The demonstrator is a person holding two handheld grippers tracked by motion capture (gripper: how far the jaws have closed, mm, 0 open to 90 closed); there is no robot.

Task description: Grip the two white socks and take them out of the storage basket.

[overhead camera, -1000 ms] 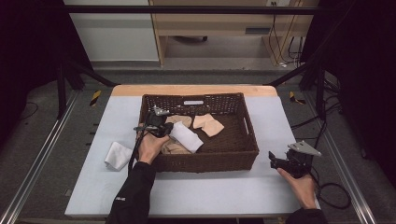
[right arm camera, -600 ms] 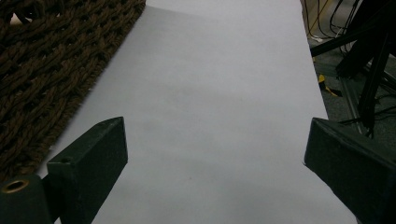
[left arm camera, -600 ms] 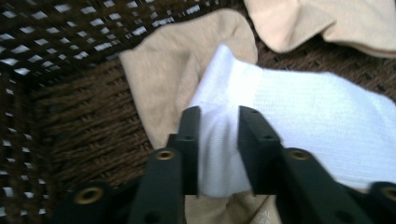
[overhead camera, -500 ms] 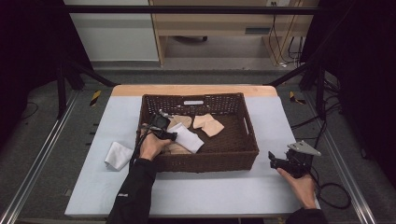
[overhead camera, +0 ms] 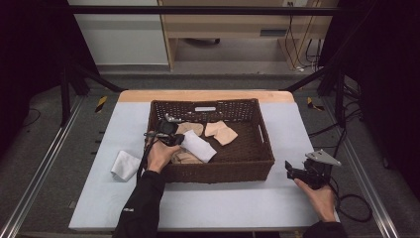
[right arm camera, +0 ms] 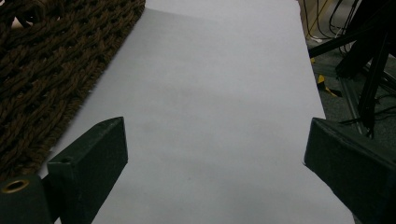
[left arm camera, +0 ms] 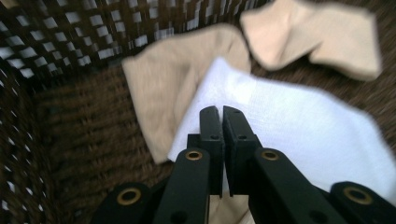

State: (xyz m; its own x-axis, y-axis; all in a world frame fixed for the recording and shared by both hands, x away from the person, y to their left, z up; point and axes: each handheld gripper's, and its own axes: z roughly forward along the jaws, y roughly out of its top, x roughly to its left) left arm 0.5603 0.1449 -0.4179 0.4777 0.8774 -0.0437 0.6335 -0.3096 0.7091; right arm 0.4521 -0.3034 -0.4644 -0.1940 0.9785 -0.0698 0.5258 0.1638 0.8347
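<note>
High view: left gripper [overhead camera: 174, 139] inside dark brown woven wicker basket [overhead camera: 257, 163], over folded white cloth sock [overhead camera: 199, 146]; right gripper [overhead camera: 297, 174] low on pale grey table [overhead camera: 233, 208].

Left gripper view: jaws just snapped together, nothing clamped, white sock beneath, beige sock [left arm camera: 173, 88] beside.

Right gripper view: jaws spread wide, empty.

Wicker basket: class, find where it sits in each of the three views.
High view: basket mid-picture.
Left gripper view: basket wall at left, behind the white cloth inside it.
Right gripper view: basket wall at upper left.
Shared landmark: that white cloth, in high and left gripper views.
</note>
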